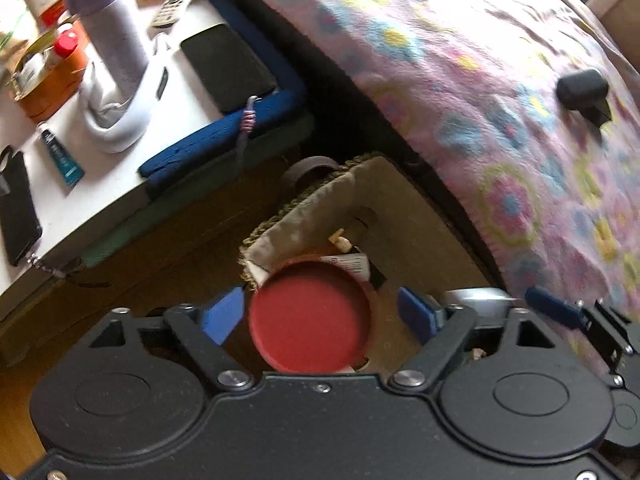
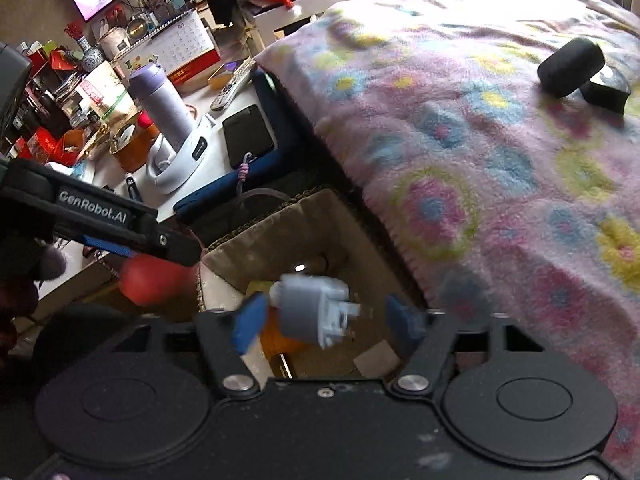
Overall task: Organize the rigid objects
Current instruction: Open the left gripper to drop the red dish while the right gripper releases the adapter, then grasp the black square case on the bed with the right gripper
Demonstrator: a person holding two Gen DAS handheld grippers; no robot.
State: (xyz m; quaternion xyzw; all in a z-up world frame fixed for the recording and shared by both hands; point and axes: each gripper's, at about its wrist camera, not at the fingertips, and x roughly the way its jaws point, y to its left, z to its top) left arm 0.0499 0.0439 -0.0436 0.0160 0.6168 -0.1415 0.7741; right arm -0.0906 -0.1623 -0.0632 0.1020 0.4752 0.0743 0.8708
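Over a fabric-lined basket (image 2: 280, 224) beside a flowered blanket (image 2: 500, 168), the left gripper (image 1: 320, 312) spreads its 2 blue fingers wide around a red round lid (image 1: 310, 316), contact unclear. The right gripper (image 2: 324, 320) also gapes wide, a grey plastic plug-like part (image 2: 312, 312) blurred between its fingers above the basket. At 1 o'clock, a black case (image 2: 570, 66) rests on the blanket.
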